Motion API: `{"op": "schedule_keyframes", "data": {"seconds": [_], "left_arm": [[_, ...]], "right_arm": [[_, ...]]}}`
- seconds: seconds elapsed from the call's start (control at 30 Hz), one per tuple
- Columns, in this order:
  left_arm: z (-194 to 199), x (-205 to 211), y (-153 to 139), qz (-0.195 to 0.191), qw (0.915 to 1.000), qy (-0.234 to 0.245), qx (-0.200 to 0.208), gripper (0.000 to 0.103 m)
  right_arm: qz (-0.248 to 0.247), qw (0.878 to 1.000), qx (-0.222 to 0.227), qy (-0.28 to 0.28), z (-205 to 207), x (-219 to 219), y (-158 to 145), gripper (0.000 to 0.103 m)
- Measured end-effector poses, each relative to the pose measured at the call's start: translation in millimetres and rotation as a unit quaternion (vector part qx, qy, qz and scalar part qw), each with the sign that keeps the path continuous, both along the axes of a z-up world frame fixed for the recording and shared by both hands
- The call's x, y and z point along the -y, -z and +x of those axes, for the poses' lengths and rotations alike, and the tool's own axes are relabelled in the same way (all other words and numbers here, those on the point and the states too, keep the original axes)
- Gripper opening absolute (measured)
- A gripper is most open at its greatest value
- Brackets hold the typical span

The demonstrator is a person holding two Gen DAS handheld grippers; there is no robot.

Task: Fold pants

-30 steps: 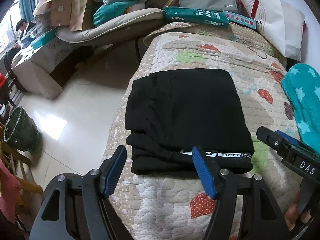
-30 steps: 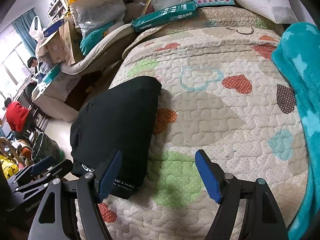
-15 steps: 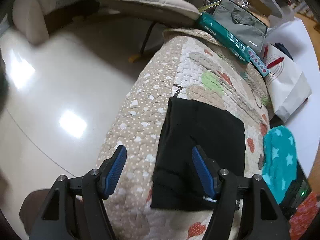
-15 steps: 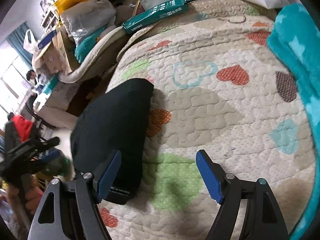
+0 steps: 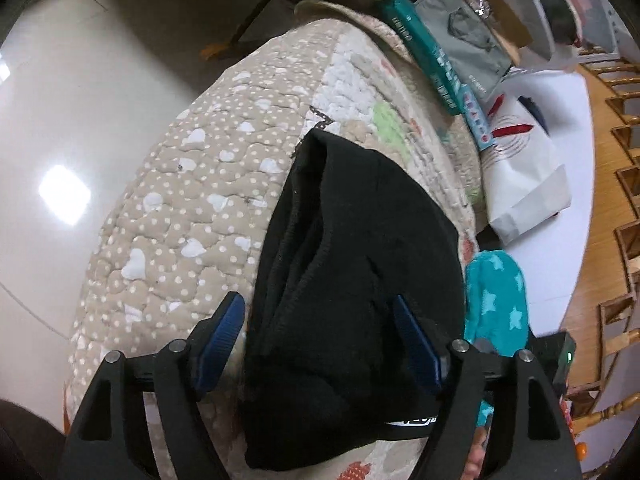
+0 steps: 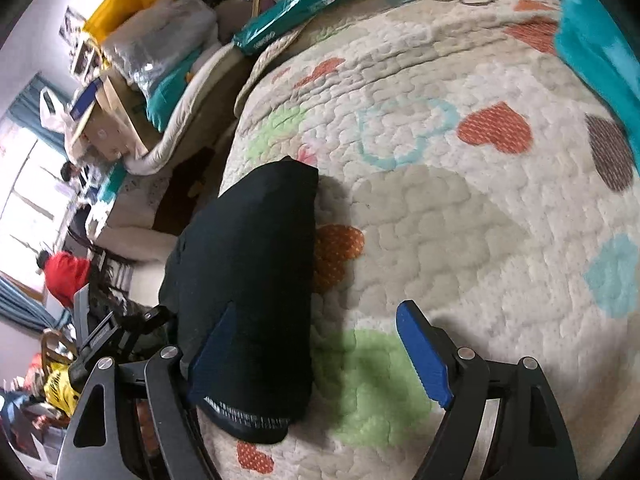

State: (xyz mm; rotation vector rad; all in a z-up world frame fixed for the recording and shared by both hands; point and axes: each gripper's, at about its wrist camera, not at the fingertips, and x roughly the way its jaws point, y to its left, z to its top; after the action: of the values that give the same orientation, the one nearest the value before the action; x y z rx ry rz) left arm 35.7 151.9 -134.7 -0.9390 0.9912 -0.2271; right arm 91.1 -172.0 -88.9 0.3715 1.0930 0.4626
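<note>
The black pants (image 5: 352,288) lie folded in a thick bundle near the bed (image 5: 188,208) edge, and both the left claw (image 5: 320,344) and right claw (image 6: 320,356) hang spread and empty (folding looks nearly done), so next probably comes squaring the bundle.

Pants (image 6: 248,280) hide part of right gripper's (image 6: 320,356) left finger; teal blanket (image 6: 596,44) cut by frame edge.

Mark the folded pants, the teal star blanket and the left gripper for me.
folded pants (image 5: 352,280), left wrist view, top layer.
teal star blanket (image 5: 500,300), left wrist view, starred middle.
left gripper (image 5: 320,342), left wrist view, between fingertips.
</note>
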Motion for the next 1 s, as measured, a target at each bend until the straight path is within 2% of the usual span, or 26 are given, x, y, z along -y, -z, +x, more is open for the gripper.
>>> {"op": "schedule_keyframes", "data": {"seconds": [0.13, 0.27, 0.33, 0.4, 0.47, 0.5, 0.53, 0.57, 0.6, 0.63, 0.7, 0.8, 1.0], "left_arm": [[-0.7, 2.6, 0.2, 0.000, 0.9998, 0.007, 0.020, 0.083], [1.8, 9.8, -0.7, 0.011, 0.9990, 0.023, 0.037, 0.094], [2.8, 14.2, -1.6, 0.021, 0.9984, 0.031, 0.043, 0.096], [3.2, 19.6, -4.4, 0.044, 0.9973, 0.040, 0.043, 0.095], [0.9, 25.8, -8.7, 0.081, 0.9952, 0.040, 0.035, 0.083], [-0.8, 29.8, -12.5, 0.105, 0.9932, 0.041, 0.031, 0.072], [-2.6, 33.8, -17.4, 0.125, 0.9908, 0.044, 0.031, 0.064], [-3.4, 36.5, -22.0, 0.135, 0.9894, 0.046, 0.029, 0.060], [-3.2, 37.3, -25.0, 0.139, 0.9889, 0.046, 0.026, 0.051], [-1.9, 37.9, -29.7, 0.144, 0.9883, 0.046, 0.024, 0.043], [2.1, 38.3, -37.0, 0.146, 0.9880, 0.047, 0.021, 0.039], [15.2, 41.0, -45.9, 0.130, 0.9902, 0.048, 0.020, 0.035], [57.1, 63.4, -68.8, 0.142, 0.9878, 0.049, 0.040, 0.035]], "right_arm": [[-0.010, 1.000, -0.013, -0.026, 25.2, -23.1, 8.9, 0.086], [0.037, 0.998, -0.042, -0.014, 34.4, -36.1, 28.0, 0.088], [0.052, 0.998, -0.027, 0.004, 30.9, -37.9, 31.3, 0.095], [0.042, 0.999, -0.011, -0.004, 28.7, -45.8, 29.4, 0.095], [0.039, 0.998, -0.007, -0.042, 28.8, -56.7, 24.9, 0.081], [0.025, 0.998, -0.005, -0.058, 28.2, -63.0, 20.2, 0.071], [0.007, 0.998, 0.008, -0.069, 26.6, -68.7, 13.7, 0.065], [-0.003, 0.996, 0.018, -0.082, 25.6, -72.5, 7.9, 0.059], [-0.017, 0.995, 0.029, -0.098, 24.8, -77.3, 0.8, 0.045], [-0.028, 0.993, 0.036, -0.107, 24.8, -80.6, -5.4, 0.036], [-0.034, 0.990, 0.052, -0.124, 26.0, -84.9, -20.0, 0.030], [-0.044, 0.987, 0.084, -0.128, 29.8, -83.6, -40.2, 0.028], [-0.047, 0.989, 0.111, -0.091, 63.2, -59.2, -62.8, 0.028]]}}
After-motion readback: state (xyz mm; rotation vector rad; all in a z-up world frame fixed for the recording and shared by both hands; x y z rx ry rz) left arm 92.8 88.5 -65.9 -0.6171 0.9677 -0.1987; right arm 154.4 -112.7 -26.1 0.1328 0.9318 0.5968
